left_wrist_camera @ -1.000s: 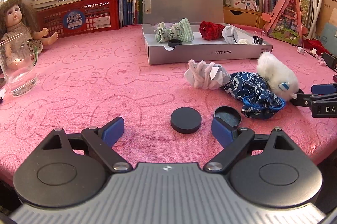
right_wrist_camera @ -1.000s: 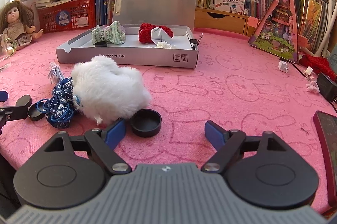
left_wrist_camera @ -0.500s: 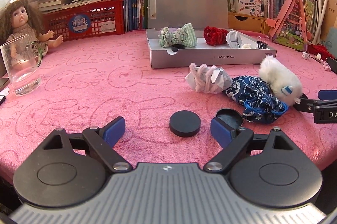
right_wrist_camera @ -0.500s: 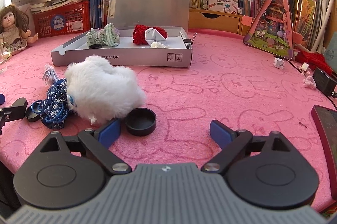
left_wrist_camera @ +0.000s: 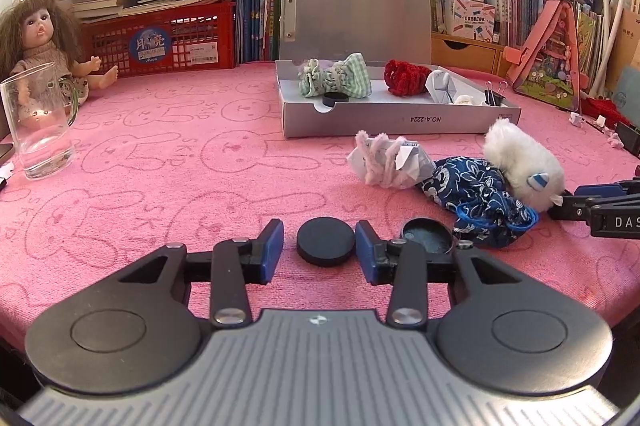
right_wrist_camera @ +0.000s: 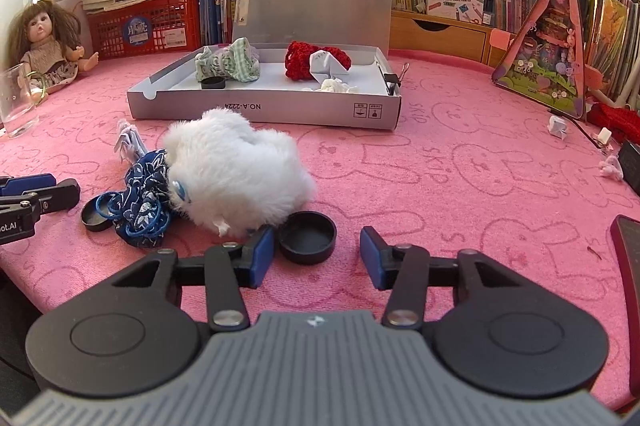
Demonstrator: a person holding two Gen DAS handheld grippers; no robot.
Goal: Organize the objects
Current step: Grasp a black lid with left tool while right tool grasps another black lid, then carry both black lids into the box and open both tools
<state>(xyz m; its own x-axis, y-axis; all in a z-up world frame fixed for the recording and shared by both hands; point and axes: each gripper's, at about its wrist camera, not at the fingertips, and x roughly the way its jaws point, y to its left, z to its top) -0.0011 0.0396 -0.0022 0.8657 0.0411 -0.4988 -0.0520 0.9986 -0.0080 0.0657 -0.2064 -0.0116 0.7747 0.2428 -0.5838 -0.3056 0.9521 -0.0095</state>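
Note:
My left gripper [left_wrist_camera: 319, 246] is closing around a flat black cap [left_wrist_camera: 326, 242] on the pink cloth. Its right pad meets the rim, while a strip of cloth shows at the left pad. A second black cap [left_wrist_camera: 427, 240] lies hollow side up just to the right. My right gripper [right_wrist_camera: 316, 250] is closing around a hollow black cap [right_wrist_camera: 307, 237]. There the left pad touches it and the right pad stands off. Beside it lie a white fluffy toy [right_wrist_camera: 236, 170], a blue patterned pouch [right_wrist_camera: 142, 194] and a pink-white paper bundle [left_wrist_camera: 386, 162]. The grey box [left_wrist_camera: 400, 118] stands open behind them.
The box holds a green checked scrunchie [left_wrist_camera: 336, 80], a red knit piece [left_wrist_camera: 404, 78], folded paper and a black cap. A glass mug [left_wrist_camera: 38, 122] and a doll [left_wrist_camera: 36, 38] are at the left. Red basket, books and a pink toy house [right_wrist_camera: 548, 42] line the back.
Both grippers' jaws have drawn in from wide to narrow around their black caps. Neither hand has shifted and the caps lie where they were.

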